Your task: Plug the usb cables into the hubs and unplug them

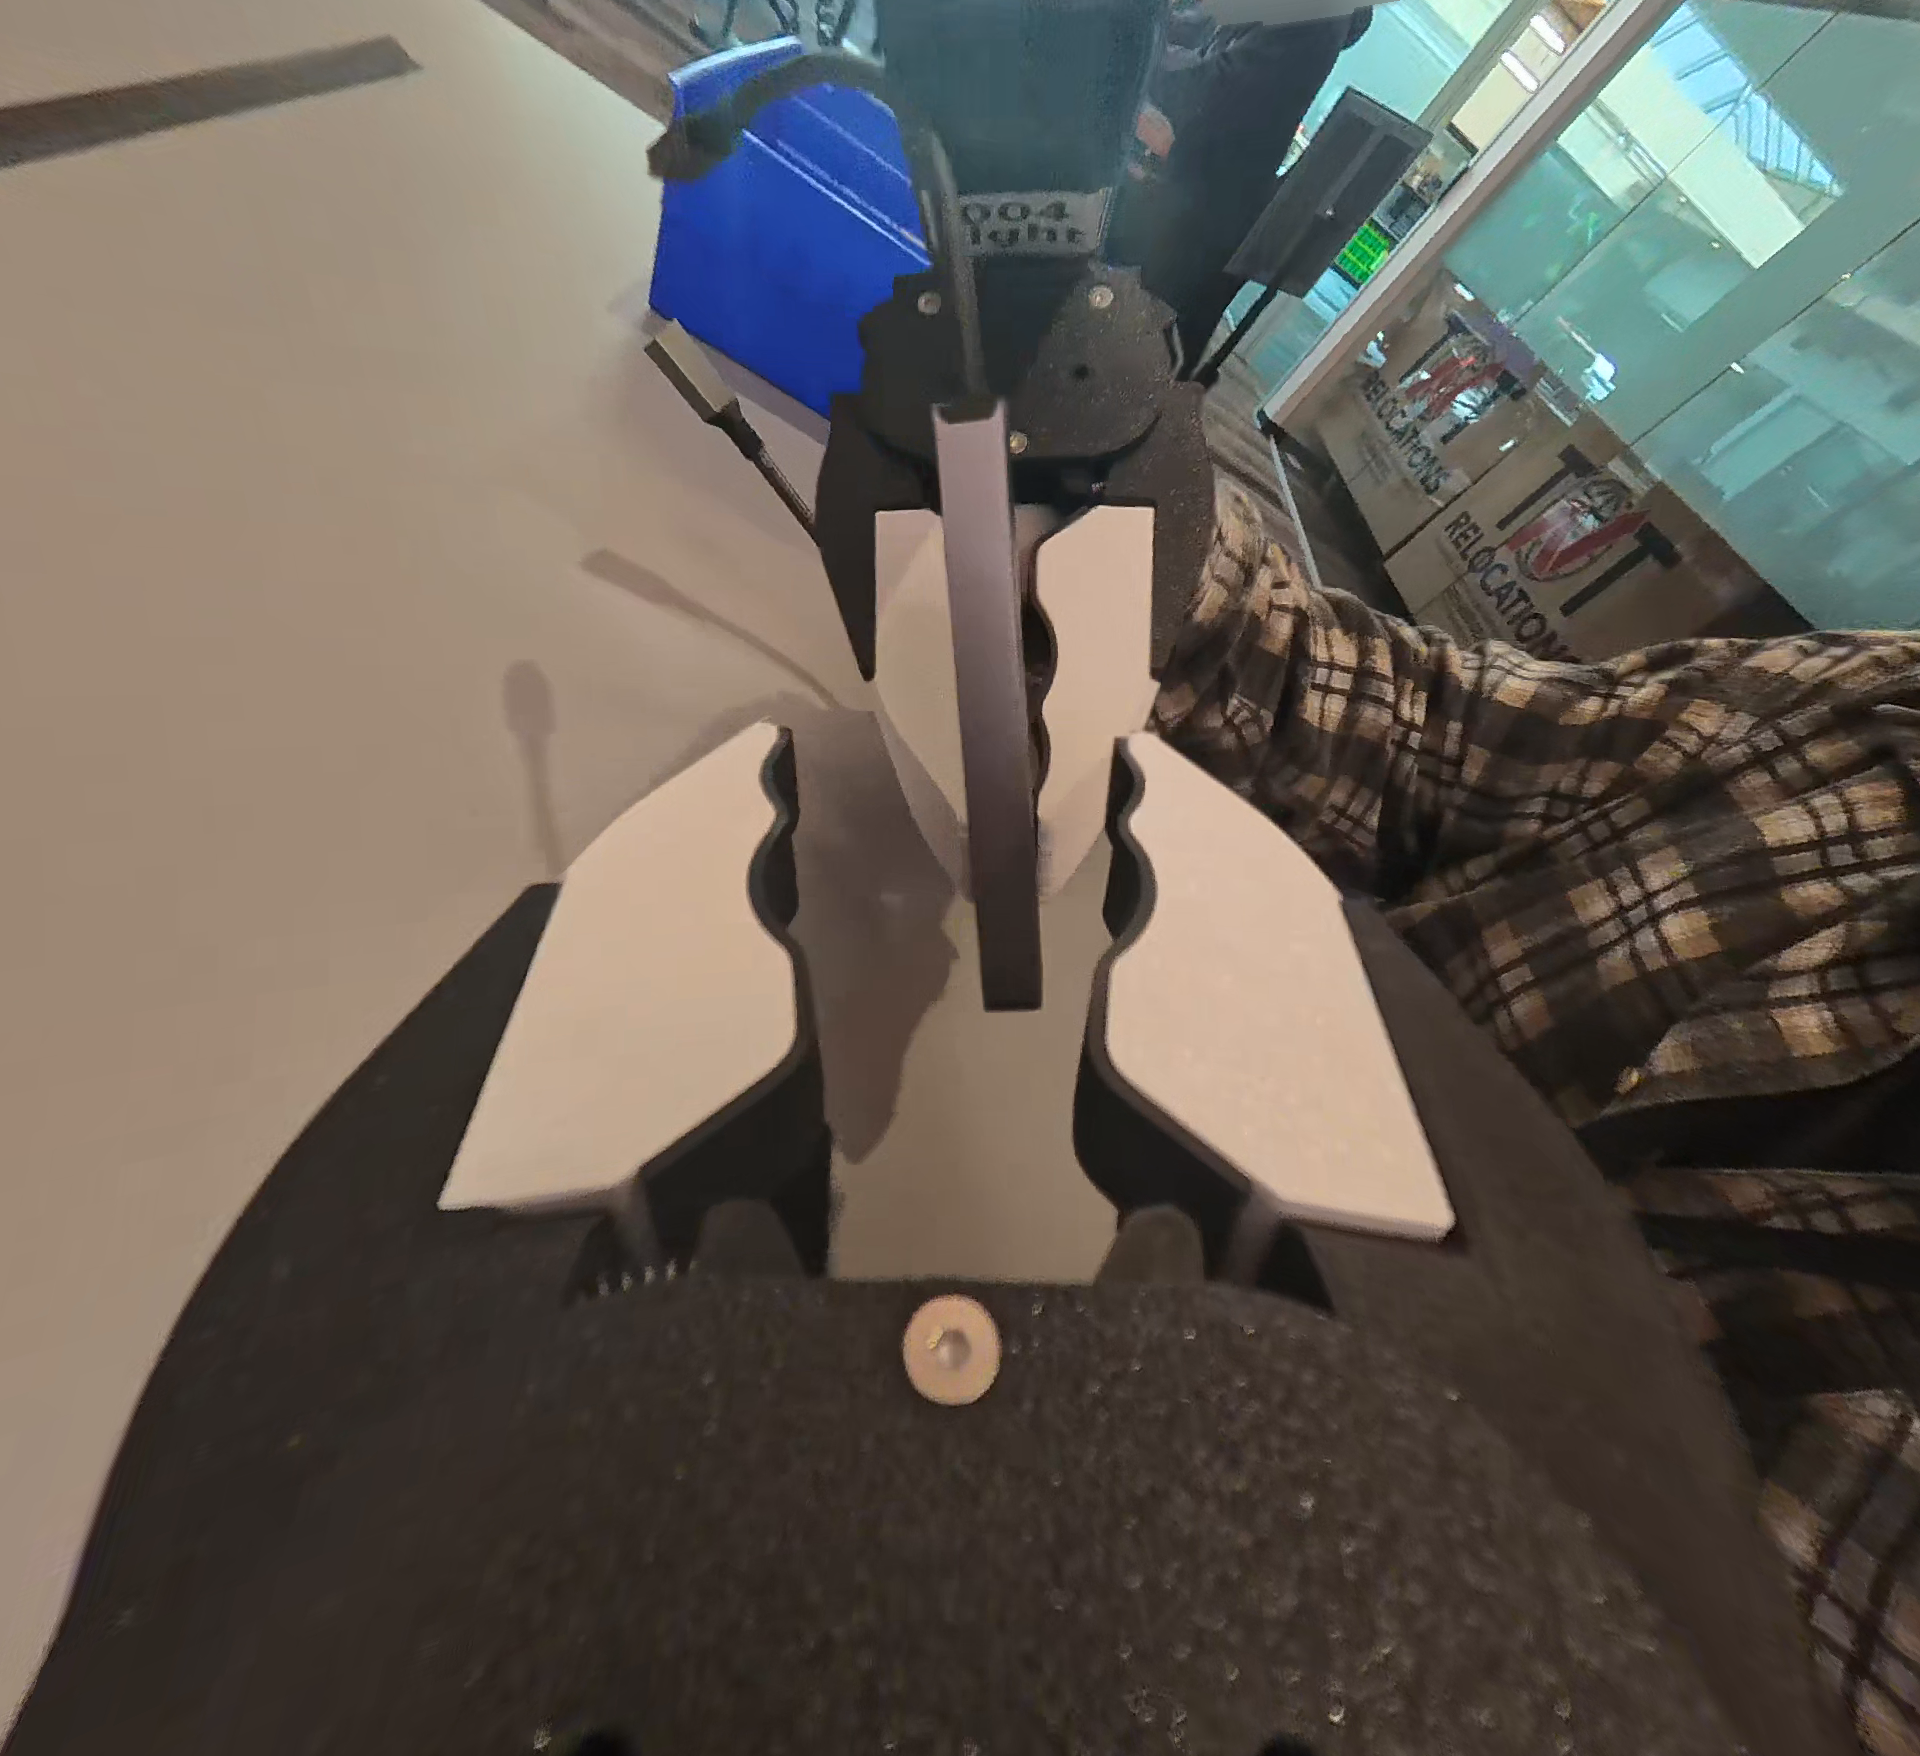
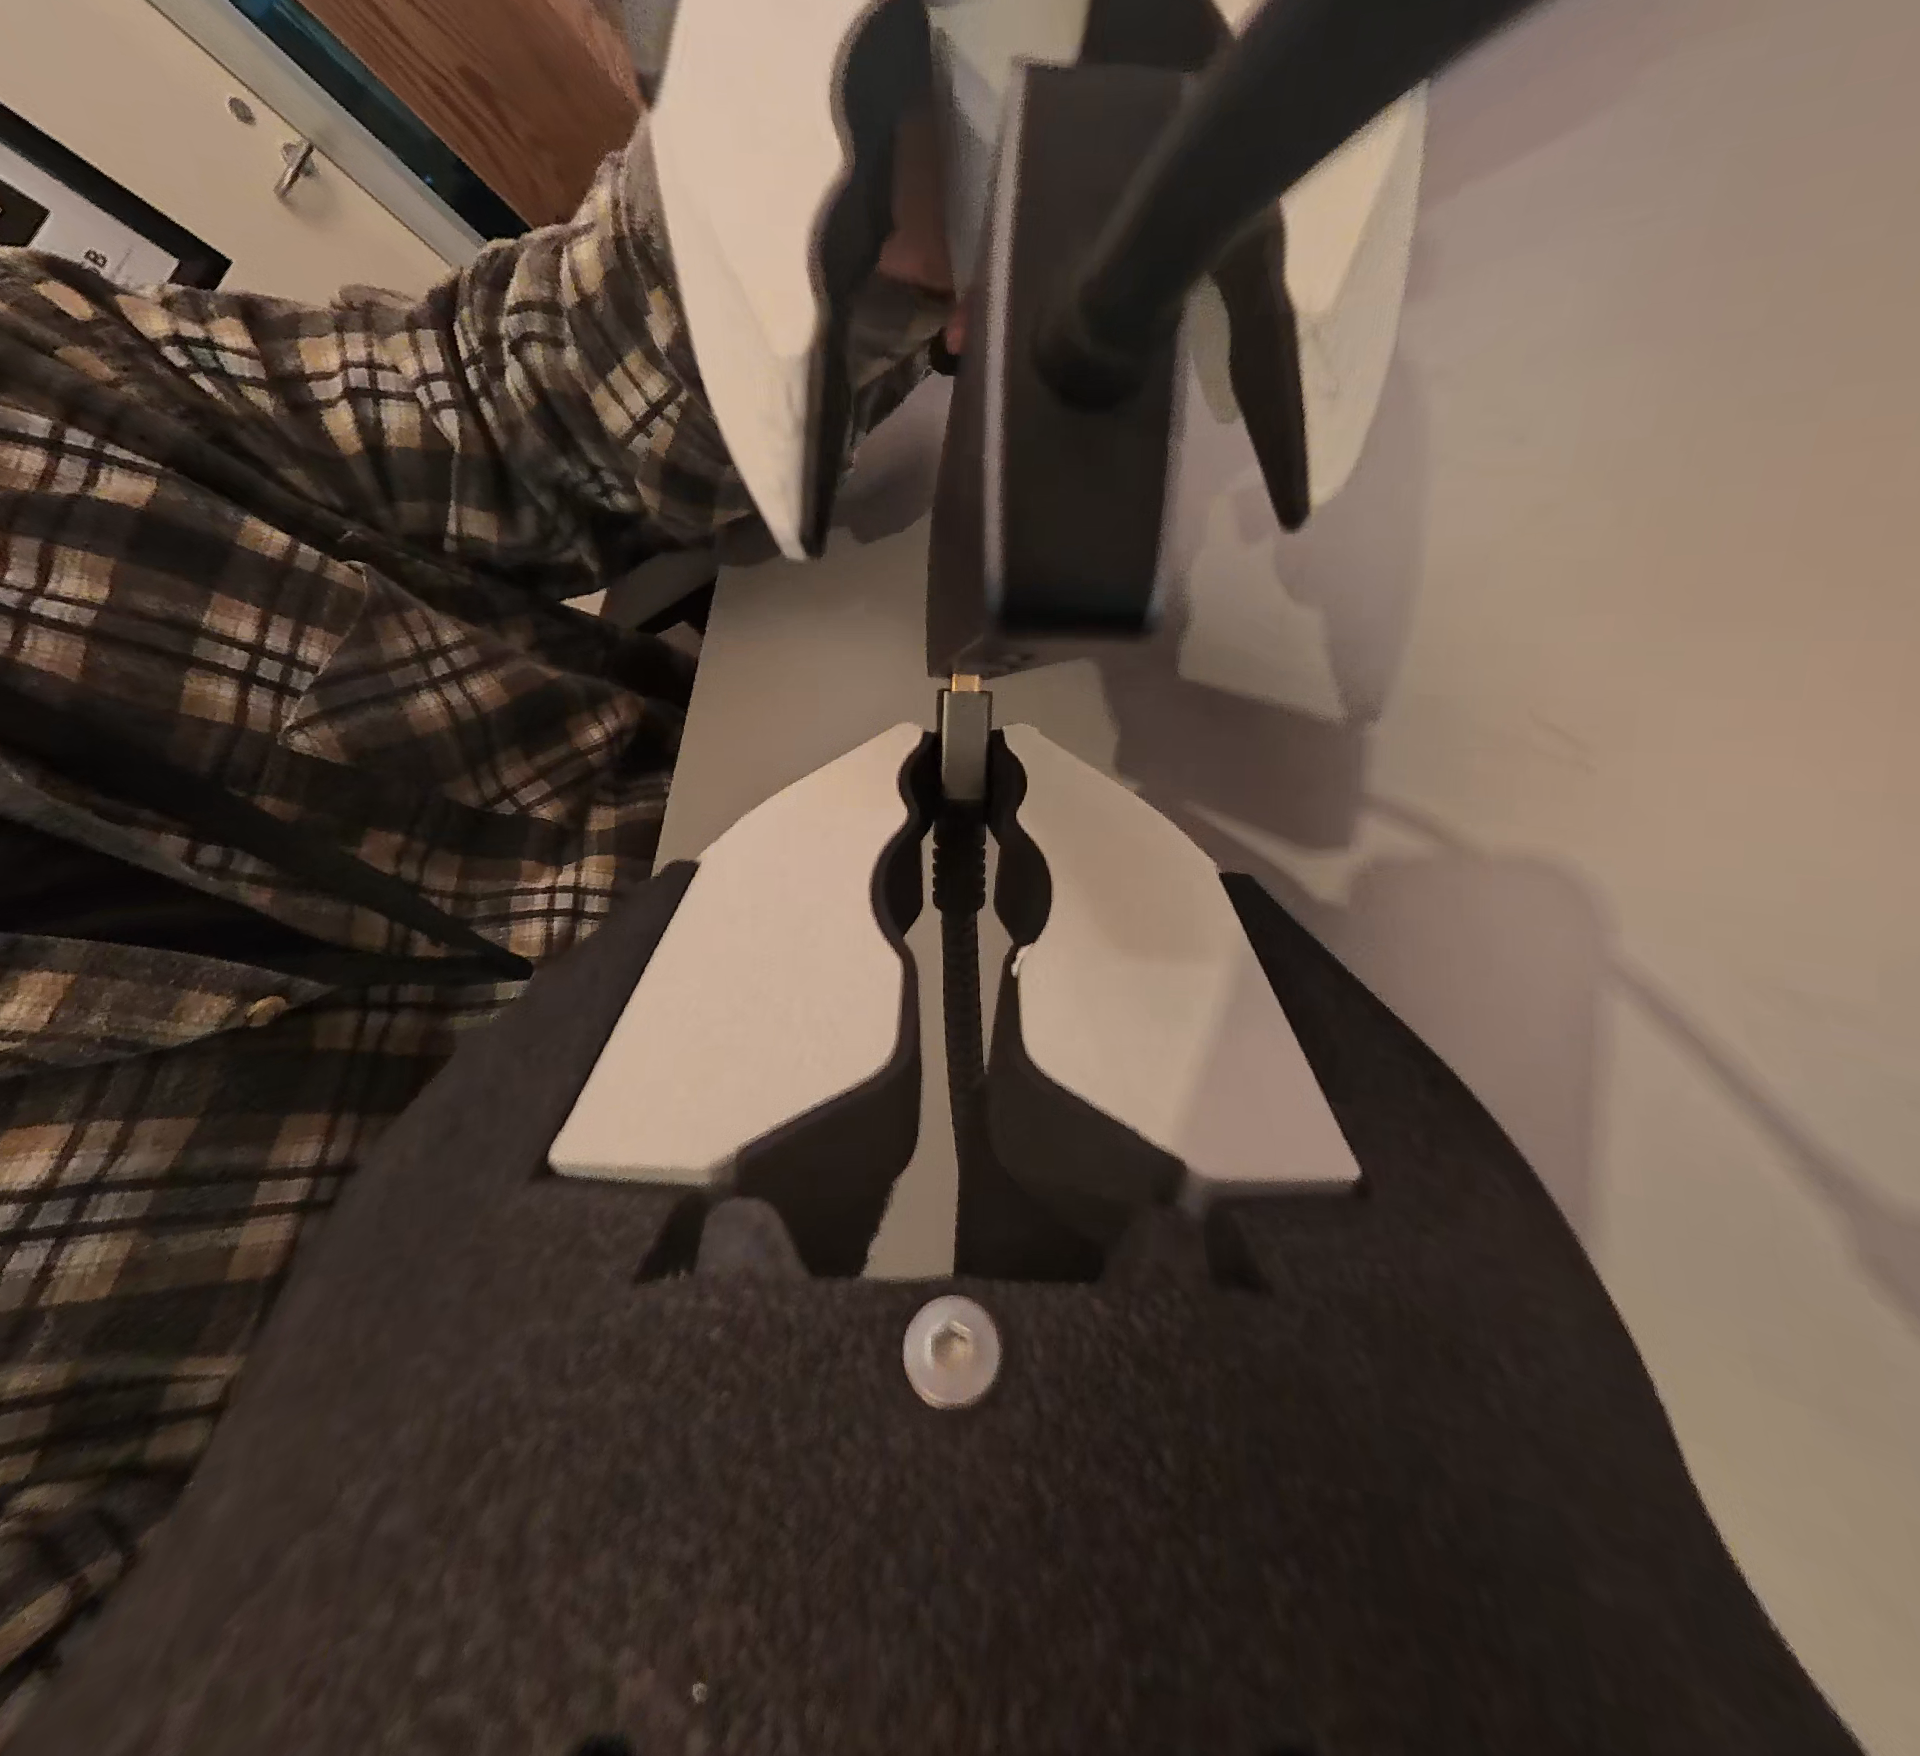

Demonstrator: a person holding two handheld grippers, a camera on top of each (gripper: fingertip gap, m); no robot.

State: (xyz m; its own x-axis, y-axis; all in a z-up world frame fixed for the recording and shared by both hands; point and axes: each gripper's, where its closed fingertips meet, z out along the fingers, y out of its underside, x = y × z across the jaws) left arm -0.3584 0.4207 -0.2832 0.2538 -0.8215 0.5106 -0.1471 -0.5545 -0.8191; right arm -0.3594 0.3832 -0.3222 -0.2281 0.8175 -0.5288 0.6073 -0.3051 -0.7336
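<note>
A thin grey hub point(image 1: 987, 667) shows edge-on between my two grippers, which face each other; it also shows in the right wrist view point(image 2: 1081, 511). A thick black cable point(image 2: 1351, 44) leads off it. My left gripper point(image 1: 951, 750) is open, with a finger on each side of the hub and a gap on both sides. My right gripper point(image 2: 964, 740) is shut on a grey USB plug point(image 2: 964, 719) with a braided cable. The plug's metal tip meets the hub's near edge, and a little of the tip still shows.
A second grey USB plug point(image 1: 691, 366) with a braided cable lies on the white table point(image 1: 312, 563) by a blue box point(image 1: 769, 252). A black tape strip point(image 1: 208, 96) is at the far left. A plaid sleeve point(image 1: 1558, 875) is to the right. Glass wall and cardboard boxes point(image 1: 1507, 501) stand beyond. Tip to tip, the grippers are about 5 cm apart.
</note>
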